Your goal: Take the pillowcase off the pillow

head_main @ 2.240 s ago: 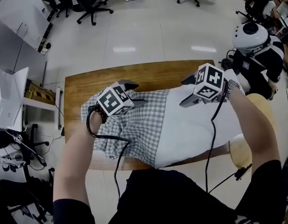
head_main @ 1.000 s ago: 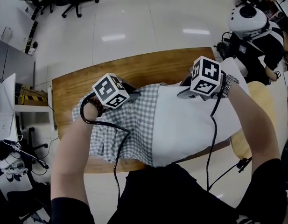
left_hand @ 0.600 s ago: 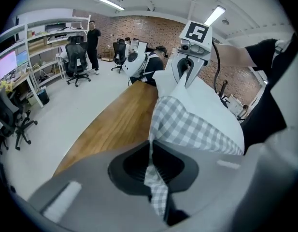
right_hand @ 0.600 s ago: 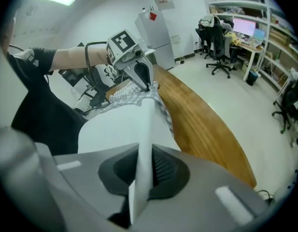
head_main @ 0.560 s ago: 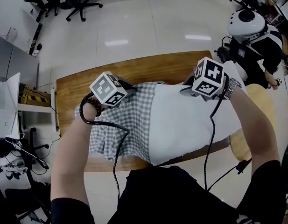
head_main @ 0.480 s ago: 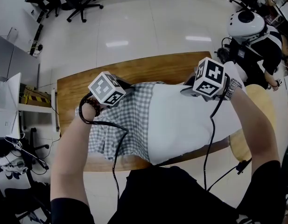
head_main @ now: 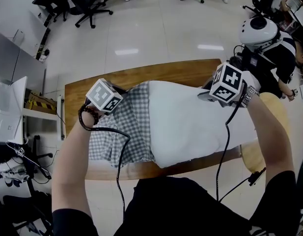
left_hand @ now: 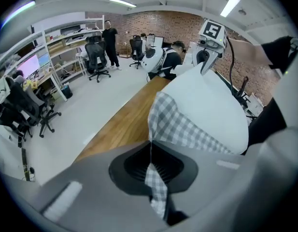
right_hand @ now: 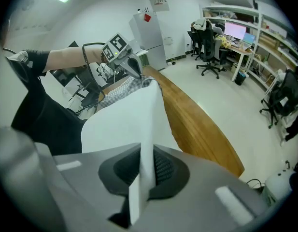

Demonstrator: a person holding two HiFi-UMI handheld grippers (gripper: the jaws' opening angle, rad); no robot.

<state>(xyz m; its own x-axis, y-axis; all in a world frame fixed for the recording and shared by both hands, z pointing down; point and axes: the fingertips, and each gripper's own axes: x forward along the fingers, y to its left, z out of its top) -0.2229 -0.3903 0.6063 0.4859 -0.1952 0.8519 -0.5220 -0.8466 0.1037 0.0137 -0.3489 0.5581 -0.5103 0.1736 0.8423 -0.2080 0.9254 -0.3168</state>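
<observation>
Drawn leftward since the earlier frame, the grey-and-white checked fabric pillowcase (head_main: pixel 123 127) bares more pillow. Left claw (left_hand: pixel 149 144), jaws just tightened, is clenched on its far edge. Right claw (right_hand: pixel 143 154) is clenched on the soft white pillow's (head_main: pixel 190 114) far corner. Pillow lies lengthwise, left to right, along the brown wooden counter (head_main: pixel 176 72), between the claws.

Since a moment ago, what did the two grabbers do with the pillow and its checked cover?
The left gripper has closed on the checked pillowcase at its far edge, and the right gripper on the white pillow. They have pulled apart, so the pillowcase has slid left and more white pillow shows. The pillow's left end is still inside the pillowcase, and both still lie on the wooden table.
</observation>
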